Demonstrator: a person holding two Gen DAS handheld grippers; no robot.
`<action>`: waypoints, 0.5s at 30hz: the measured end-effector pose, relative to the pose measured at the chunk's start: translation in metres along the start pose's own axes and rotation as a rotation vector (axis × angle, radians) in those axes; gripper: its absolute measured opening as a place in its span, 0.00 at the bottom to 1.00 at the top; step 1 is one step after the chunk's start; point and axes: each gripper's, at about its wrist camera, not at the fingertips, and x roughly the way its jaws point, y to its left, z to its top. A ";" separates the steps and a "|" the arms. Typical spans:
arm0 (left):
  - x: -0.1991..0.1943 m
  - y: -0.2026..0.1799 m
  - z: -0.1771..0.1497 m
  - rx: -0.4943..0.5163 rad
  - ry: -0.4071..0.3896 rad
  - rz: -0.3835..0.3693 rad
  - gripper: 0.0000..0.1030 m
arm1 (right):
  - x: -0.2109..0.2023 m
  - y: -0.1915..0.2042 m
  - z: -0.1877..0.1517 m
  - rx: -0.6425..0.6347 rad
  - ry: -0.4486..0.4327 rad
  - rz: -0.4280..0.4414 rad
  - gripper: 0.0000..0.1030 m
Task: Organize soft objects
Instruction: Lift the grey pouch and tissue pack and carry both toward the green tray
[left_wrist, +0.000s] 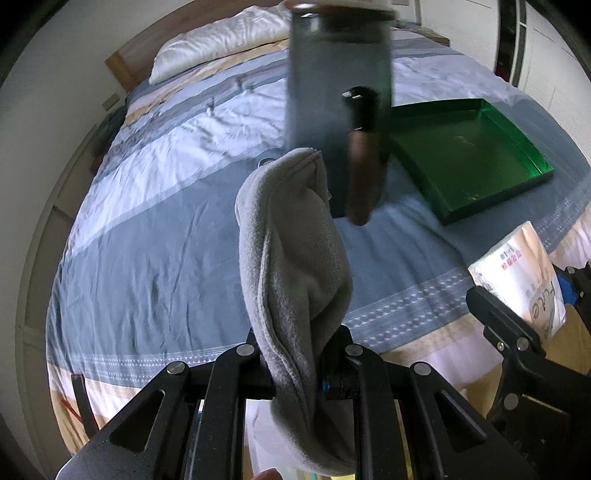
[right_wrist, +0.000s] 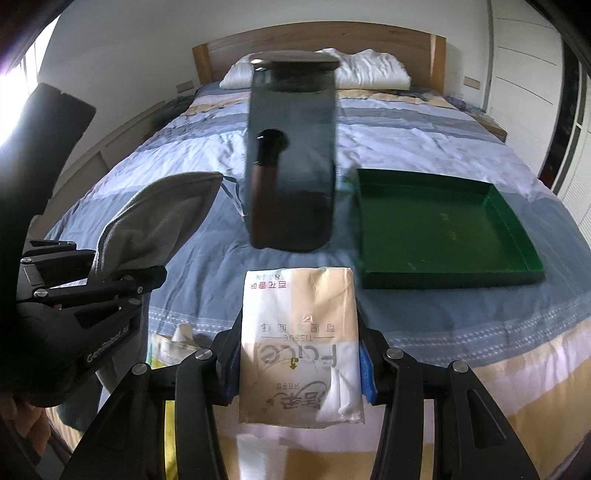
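one "tissue"-printed pack (right_wrist: 300, 347) in right gripper (right_wrist: 299, 365)

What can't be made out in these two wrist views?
- Left wrist: gray cloth covers the left gripper pads.
- Right wrist: tissue pack bottom cut off, print partly blurred.
- Both: dark translucent block blurred, unidentifiable; hides bed behind it.
- Green tray near corner masked.

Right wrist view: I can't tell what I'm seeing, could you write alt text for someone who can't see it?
The right gripper clamps a pack of face tissues above a striped bed. At left, the left gripper holds a grey cloth. An empty green tray lies on the bed beyond, at right.
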 end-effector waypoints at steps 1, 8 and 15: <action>-0.002 -0.004 0.001 0.005 -0.003 -0.003 0.12 | -0.004 -0.003 -0.001 0.008 -0.004 -0.002 0.46; -0.021 -0.038 0.010 0.063 -0.027 -0.034 0.13 | -0.027 -0.034 -0.008 0.060 -0.028 -0.029 0.46; -0.031 -0.082 0.023 0.119 -0.039 -0.090 0.13 | -0.050 -0.074 -0.016 0.115 -0.051 -0.078 0.46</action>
